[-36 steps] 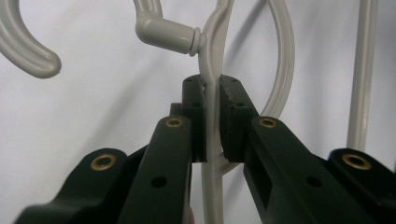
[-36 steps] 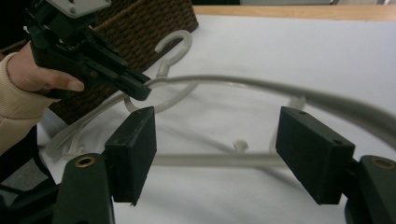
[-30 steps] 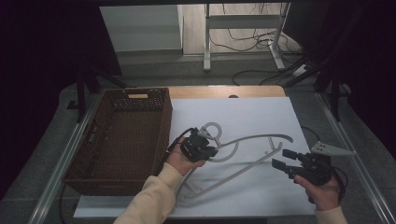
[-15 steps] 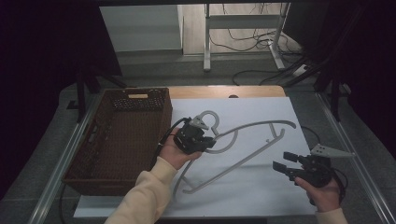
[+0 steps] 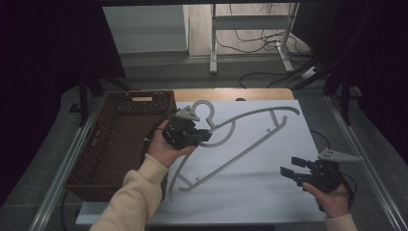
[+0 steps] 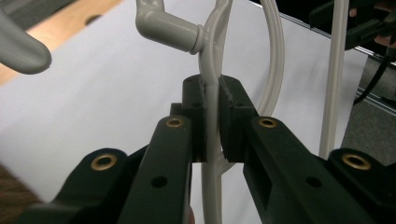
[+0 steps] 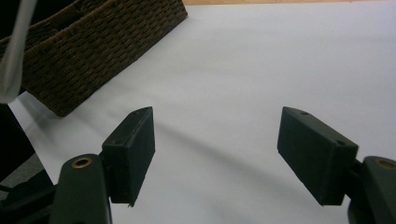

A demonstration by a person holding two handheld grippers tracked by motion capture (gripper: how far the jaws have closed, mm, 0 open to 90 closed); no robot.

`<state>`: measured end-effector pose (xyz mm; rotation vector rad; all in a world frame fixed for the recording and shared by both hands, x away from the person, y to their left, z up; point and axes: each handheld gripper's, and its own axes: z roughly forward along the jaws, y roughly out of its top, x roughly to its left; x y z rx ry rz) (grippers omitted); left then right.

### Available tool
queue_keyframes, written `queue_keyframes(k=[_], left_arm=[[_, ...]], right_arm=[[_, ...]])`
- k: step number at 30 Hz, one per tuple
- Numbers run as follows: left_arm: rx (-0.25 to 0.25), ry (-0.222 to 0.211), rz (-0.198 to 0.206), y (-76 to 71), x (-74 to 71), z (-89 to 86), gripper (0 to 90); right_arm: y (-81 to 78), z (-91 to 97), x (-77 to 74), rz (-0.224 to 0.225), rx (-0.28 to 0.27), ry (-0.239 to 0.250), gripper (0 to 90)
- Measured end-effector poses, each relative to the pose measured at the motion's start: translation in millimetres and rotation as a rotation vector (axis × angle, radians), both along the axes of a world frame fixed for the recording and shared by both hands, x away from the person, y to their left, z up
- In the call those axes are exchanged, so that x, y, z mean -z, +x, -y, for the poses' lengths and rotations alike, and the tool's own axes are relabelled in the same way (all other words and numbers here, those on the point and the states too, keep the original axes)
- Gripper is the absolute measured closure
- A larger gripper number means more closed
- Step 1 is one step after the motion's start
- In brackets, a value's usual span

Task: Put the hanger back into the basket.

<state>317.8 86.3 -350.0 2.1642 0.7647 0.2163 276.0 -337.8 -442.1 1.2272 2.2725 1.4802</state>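
Two grippers in play from the high view: the left gripper (image 5: 204,136) is clamped on a pale grey clothes hanger (image 5: 250,132) just below its hook, holding it lifted and tilted over the white sheet (image 5: 250,192), with the wicker basket (image 5: 120,144) just off to its left, while the right gripper (image 5: 291,169) sits well apart near the sheet's right edge, gripping nothing. In the left gripper view the black jaws pinch tight on the hanger's thin neck, the hook curling away just beyond the tips. And the right gripper view has its jaws spread wide over bare white sheet, the basket beyond them at upper left.
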Motion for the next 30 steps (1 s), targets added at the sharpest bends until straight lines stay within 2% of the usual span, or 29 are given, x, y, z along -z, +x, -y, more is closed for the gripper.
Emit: queue_keyframes(k=[4,16,23,25,30], left_arm=[[-0.016,-0.003,0.013,-0.2,-11.7,-15.5,82.2],[-0.063,-0.026,0.024,-0.5,-31.1,-53.1,82.2],[-0.089,-0.034,0.025,0.2,-38.0,-73.0,82.3],[-0.088,-0.060,0.012,1.5,-38.6,-80.5,82.3],[-0.115,-0.052,0.004,3.9,-37.9,-94.7,82.4]], right_arm=[[0.9,0.1,0.8,0.001,0.000,-0.004,27.7],[1.7,-0.7,1.5,-0.007,0.003,-0.013,27.6],[2.6,-1.1,2.4,-0.006,0.005,-0.020,27.6],[2.9,-1.3,2.6,-0.006,0.003,-0.020,27.6],[3.7,-2.2,3.4,-0.009,0.005,-0.027,27.6]])
